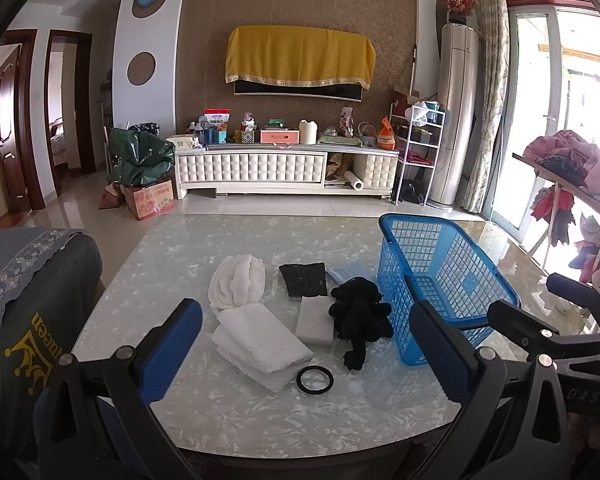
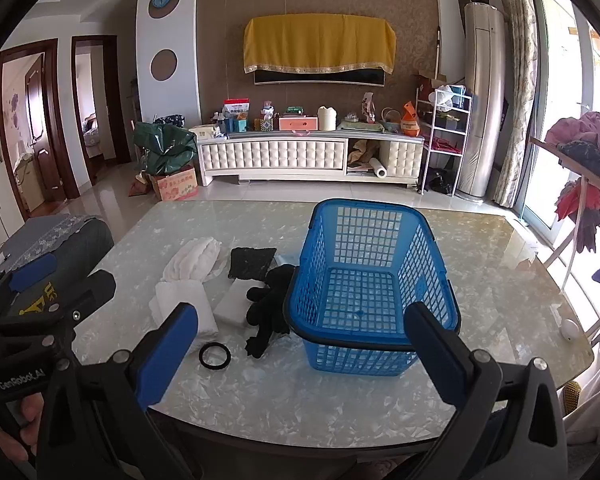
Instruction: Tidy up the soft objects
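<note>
Nothing is gripped yet: the left gripper (image 1: 306, 344) and the right gripper (image 2: 302, 344) both hang over the near table edge, jaws spread wide and empty. This looks like the opening step. Left of the empty blue plastic lattice basket (image 2: 380, 216) lie a black rubber ring (image 1: 315, 379), a folded white waffle cloth (image 1: 260, 338), a white foam block (image 1: 317, 320), and a crumpled black fabric bundle (image 1: 360, 316) touching the basket; behind them, a fluffy white towel (image 1: 238, 280) and a dark scouring pad (image 1: 304, 278). The next move likely calls for closing on one soft piece.

My table (image 1: 228, 412) carries a basket (image 1: 440, 264) at two o'clock, towels (image 1: 260, 340), a sponge (image 1: 315, 319), a scourer (image 1: 304, 279), a black cloth (image 1: 358, 316) (crumpled), and a ring (image 1: 315, 379) at six.
</note>
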Demonstrator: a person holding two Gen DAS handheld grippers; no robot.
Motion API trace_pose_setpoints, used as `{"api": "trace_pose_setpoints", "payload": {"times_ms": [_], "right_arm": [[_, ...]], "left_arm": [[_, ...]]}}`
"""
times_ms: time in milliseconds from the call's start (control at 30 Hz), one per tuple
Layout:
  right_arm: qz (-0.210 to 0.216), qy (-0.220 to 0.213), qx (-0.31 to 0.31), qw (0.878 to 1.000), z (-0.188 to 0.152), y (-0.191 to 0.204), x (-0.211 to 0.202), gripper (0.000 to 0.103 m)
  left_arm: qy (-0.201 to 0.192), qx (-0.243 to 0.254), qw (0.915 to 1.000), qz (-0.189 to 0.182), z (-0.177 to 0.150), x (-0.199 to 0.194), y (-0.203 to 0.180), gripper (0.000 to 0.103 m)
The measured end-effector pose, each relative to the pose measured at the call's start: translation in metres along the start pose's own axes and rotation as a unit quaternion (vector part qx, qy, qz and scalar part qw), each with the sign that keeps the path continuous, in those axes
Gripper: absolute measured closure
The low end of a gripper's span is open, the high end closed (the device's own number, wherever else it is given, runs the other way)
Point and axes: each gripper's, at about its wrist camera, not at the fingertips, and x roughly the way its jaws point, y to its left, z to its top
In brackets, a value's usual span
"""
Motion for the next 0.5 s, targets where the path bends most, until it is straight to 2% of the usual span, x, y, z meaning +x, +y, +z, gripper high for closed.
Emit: {"api": "trace_pose_setpoints", "payload": {"times_ms": [267,500], "right_arm": [[0.003,0.028,0.002,1.000,0.012,-0.005,0.019,0.000],[0.007,0.060,-0.005,0.998,0.028,-0.013,0.042,0.000]], "left_arm": [[0.026,0.000,0.9997,-0.001,0.010,0.022,0.006,0.000],[0.061,0.003,0.9981,-0.006,0.031,0.052,0.030,0.000]]}}
